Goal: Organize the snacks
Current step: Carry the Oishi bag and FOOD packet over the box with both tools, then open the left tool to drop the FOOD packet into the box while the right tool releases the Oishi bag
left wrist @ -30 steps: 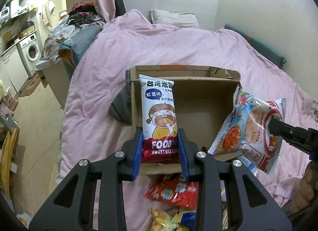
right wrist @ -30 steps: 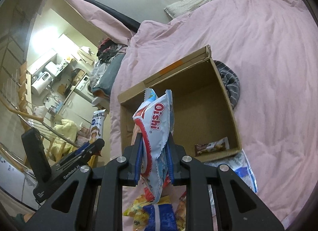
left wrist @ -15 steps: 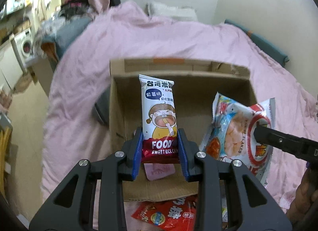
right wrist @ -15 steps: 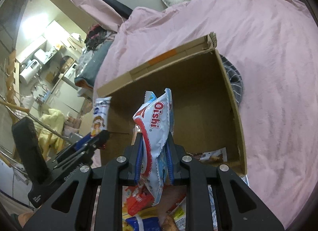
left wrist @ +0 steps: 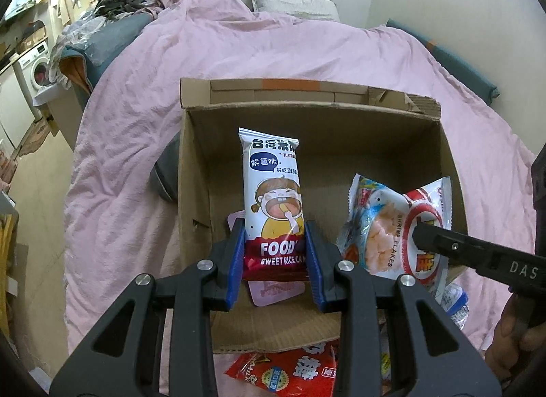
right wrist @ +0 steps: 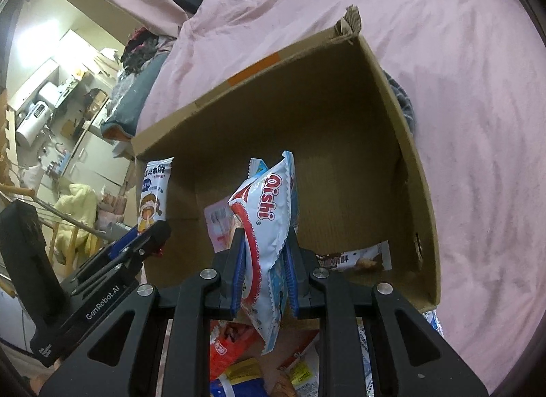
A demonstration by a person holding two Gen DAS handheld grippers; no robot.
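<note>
An open cardboard box [left wrist: 317, 113] [right wrist: 406, 130] sits on a pink bed. My left gripper [left wrist: 274, 253] is shut on an upright white and maroon sweet rice cake pack [left wrist: 273, 199], held over the box's near left part. To its right my right gripper [right wrist: 266, 267] is shut on a white Oishi shrimp flakes bag [right wrist: 269, 212] [left wrist: 385, 226], also over the box. The rice cake pack [right wrist: 153, 195] and left gripper [right wrist: 150, 243] show at the left of the right wrist view. A pink packet [left wrist: 269, 291] [right wrist: 218, 219] and a brown snack bar [right wrist: 355, 258] lie on the box floor.
Several loose snack packs lie on the bed in front of the box, among them a red bag [left wrist: 290, 373] [right wrist: 228, 339]. A grey cloth [left wrist: 167, 175] lies beside the box. A pillow [left wrist: 293, 4] is at the bed's head. Laundry and a washing machine [left wrist: 34, 69] stand left.
Both grippers have come forward and down with their packs, from in front of the box to over its inside. The box looks larger and closer in both views.
</note>
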